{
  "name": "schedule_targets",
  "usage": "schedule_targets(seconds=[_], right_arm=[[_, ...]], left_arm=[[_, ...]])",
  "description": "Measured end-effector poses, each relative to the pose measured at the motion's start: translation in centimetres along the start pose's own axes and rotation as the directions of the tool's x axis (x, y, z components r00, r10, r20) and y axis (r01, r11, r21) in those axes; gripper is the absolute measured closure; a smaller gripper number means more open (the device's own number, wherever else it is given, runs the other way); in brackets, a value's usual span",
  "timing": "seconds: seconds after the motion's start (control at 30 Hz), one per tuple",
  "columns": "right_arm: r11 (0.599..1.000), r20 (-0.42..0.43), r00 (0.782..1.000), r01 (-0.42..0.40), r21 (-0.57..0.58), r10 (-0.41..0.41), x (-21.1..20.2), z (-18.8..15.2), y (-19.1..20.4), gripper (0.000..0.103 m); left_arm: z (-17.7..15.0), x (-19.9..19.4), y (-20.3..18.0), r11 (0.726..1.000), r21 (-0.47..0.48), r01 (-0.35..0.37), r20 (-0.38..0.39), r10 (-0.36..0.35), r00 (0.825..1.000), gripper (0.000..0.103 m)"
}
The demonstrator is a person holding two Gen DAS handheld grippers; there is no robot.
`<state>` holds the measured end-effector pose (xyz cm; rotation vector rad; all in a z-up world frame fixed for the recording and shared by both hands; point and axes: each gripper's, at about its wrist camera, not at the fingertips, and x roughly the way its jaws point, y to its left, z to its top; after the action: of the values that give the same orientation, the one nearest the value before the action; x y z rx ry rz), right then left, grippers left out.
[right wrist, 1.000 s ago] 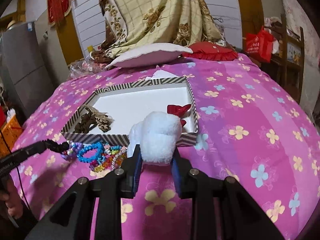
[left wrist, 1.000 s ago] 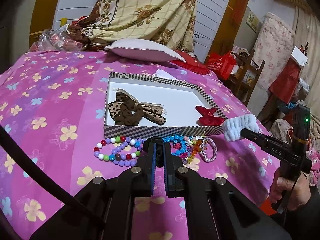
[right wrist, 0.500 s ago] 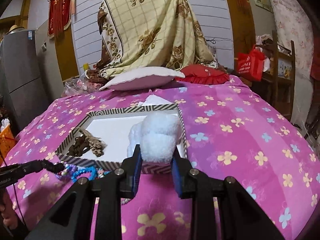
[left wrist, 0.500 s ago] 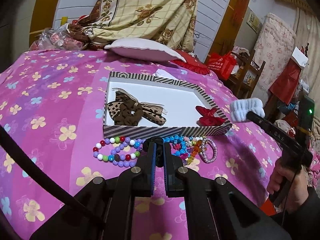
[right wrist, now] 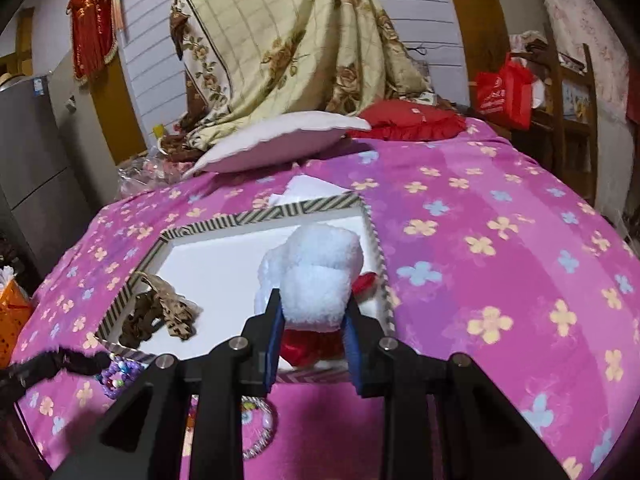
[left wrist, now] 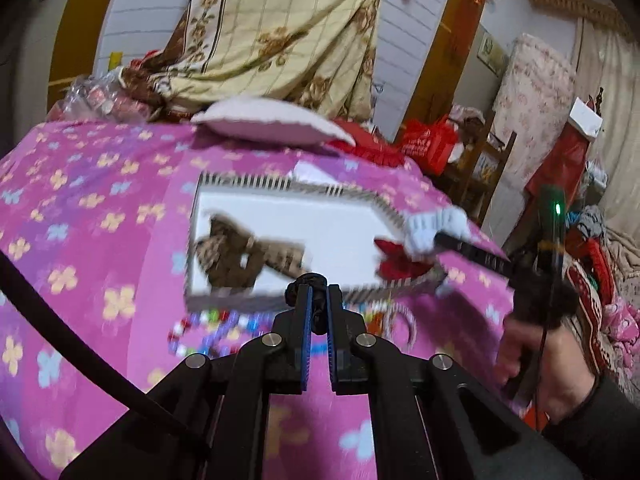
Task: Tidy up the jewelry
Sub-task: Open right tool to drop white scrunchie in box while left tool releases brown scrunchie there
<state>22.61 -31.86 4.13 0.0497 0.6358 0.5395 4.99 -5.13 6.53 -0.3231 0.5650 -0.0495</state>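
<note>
A striped box (left wrist: 248,181) (right wrist: 256,216) with a white floor lies on the pink bed. It holds a leopard bow (left wrist: 244,254) (right wrist: 160,314) and a red bow (left wrist: 394,260) (right wrist: 310,344). My right gripper (right wrist: 314,312) (left wrist: 434,240) is shut on a fluffy white scrunchie (right wrist: 316,270) (left wrist: 432,226) and holds it above the box's right end, over the red bow. My left gripper (left wrist: 315,300) is shut on a black hair tie (left wrist: 310,282) and is raised at the box's near wall. Bead bracelets (left wrist: 208,330) (right wrist: 120,372) lie in front of the box.
A white pillow (right wrist: 280,140) and a red cushion (right wrist: 408,120) lie behind the box, under a draped floral blanket (right wrist: 288,44). A wooden rack with a red bag (right wrist: 504,92) stands to the right of the bed. A grey cabinet (right wrist: 36,184) stands to the left.
My right gripper carried the white scrunchie from the box's front right corner up and over the box. My left gripper lifted the black hair tie off the bed toward the box.
</note>
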Motion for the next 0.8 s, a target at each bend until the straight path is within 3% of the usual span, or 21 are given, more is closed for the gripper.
schedule_targets(seconds=[0.23, 0.4, 0.6, 0.73, 0.8], right_arm=[[1.0, -0.018, 1.0, -0.018, 0.001, 0.018, 1.7, 0.6, 0.6, 0.075], [0.999, -0.05, 0.998, -0.04, -0.034, 0.038, 3.9, 1.1, 2.0, 0.075], [0.998, -0.131, 0.989, -0.065, -0.018, 0.062, 7.6, 1.4, 2.4, 0.075], [0.997, -0.194, 0.979, -0.044, 0.056, 0.054, 9.9, 1.0, 1.6, 0.074], [0.997, -0.215, 0.976, -0.005, 0.072, 0.02, 10.4, 0.8, 1.4, 0.07]], left_arm=[[5.0, 5.8, 0.1, 0.999, -0.04, 0.016, 0.016, -0.016, 1.0, 0.103], [6.4, 10.0, 0.9, 0.998, -0.066, 0.002, -0.015, -0.003, 1.0, 0.103], [6.2, 12.5, 4.5, 0.981, -0.144, -0.127, -0.054, 0.12, 0.991, 0.103], [6.2, 12.2, 5.7, 0.966, -0.15, -0.212, -0.043, 0.208, 0.977, 0.103], [5.9, 12.5, 6.4, 0.96, -0.166, -0.225, -0.068, 0.217, 0.974, 0.103]])
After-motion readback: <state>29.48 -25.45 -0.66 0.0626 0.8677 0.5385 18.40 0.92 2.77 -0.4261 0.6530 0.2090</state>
